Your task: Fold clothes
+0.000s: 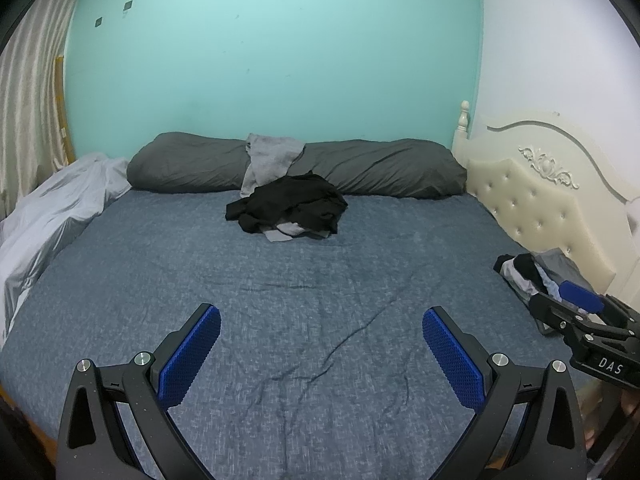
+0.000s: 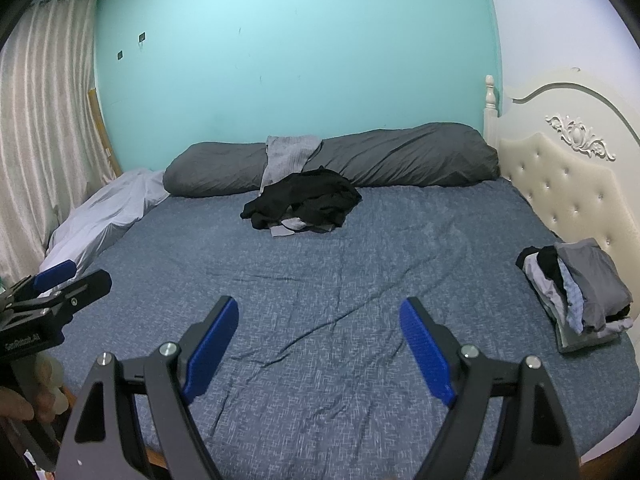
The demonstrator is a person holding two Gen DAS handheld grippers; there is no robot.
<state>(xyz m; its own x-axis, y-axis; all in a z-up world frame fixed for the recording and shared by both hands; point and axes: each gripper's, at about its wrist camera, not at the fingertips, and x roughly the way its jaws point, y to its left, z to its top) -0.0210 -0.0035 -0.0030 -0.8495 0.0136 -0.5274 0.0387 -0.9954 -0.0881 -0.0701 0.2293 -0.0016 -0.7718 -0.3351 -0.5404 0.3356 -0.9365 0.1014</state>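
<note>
Hovering over a wide bed [image 1: 320, 280], two hand-held grippers frame the scene from the lower edge of each view. The left gripper [image 1: 322, 356] has its black arms spread wide, blue ribbed pads [image 1: 190, 356] facing inward and holding nothing; the right gripper [image 2: 320, 352] is likewise spread and empty above the sheet. Each tool also shows at the other view's side edge, and a hand [image 2: 16, 404] appears at the lower left of the right wrist view.

A blue-grey sheet with a fine flecked weave covers the mattress, creased by thin dark wrinkles through the centre. Just above mid-frame lies a loose heap of clothes [image 1: 288, 210], mostly limp black fabric with pale grey pieces poking out beneath. Behind it a light grey garment [image 1: 270, 160] drapes over a long charcoal bolster pillow [image 1: 380, 172] against the turquoise wall [image 1: 280, 60].

At the right edge of the bed sits a stack of folded clothes [image 2: 580, 300], grey on top with black, white and pale blue layers showing, close to the cream tufted headboard [image 2: 568, 196] with its carved scroll ornament. A rumpled pale grey duvet [image 1: 52, 216] bunches along the left side, beside a striped cream curtain [image 2: 44, 100]. Open sheet separates the grippers from the heap.
</note>
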